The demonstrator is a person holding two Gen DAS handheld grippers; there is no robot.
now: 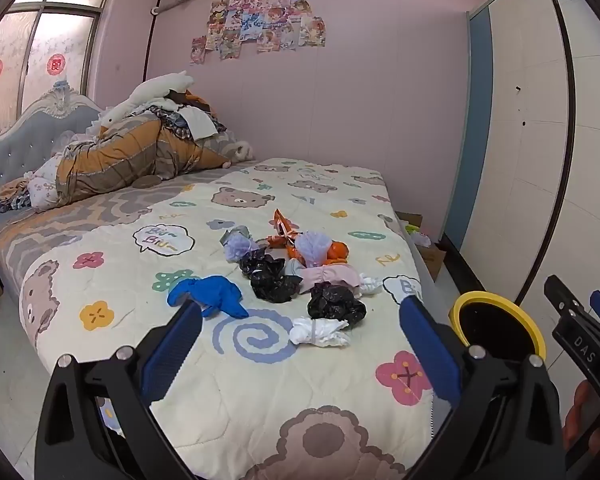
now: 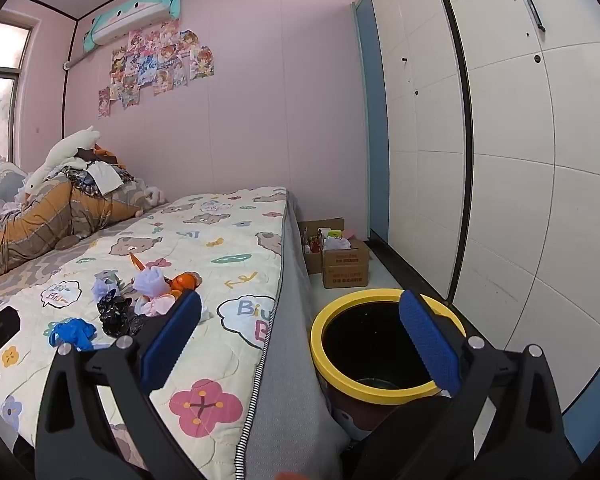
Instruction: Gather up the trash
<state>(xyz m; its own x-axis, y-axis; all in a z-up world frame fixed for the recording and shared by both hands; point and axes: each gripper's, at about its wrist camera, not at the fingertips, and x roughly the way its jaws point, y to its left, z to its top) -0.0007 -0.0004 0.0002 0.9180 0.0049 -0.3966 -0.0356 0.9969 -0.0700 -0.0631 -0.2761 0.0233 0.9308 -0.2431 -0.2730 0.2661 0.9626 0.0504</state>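
Note:
A pile of trash lies on the bed quilt (image 1: 260,380): a blue glove (image 1: 210,294), black crumpled bags (image 1: 334,306), white tissue (image 1: 320,332), purple and pink wrappers (image 1: 314,246), orange packaging (image 1: 284,232). My left gripper (image 1: 300,320) is open and empty, above the quilt just short of the pile. A yellow-rimmed bin (image 2: 380,344) with a black liner stands on the floor beside the bed, also in the left wrist view (image 1: 496,328). My right gripper (image 2: 300,320) is open and empty, over the bed edge near the bin; it shows at the left view's right edge (image 1: 580,320).
Cardboard boxes (image 2: 344,260) with clutter stand on the floor past the bin. A white wardrobe (image 2: 500,160) lines the right side. Pillows, clothes and plush toys (image 1: 140,148) are heaped at the headboard. The pink wall runs behind the bed.

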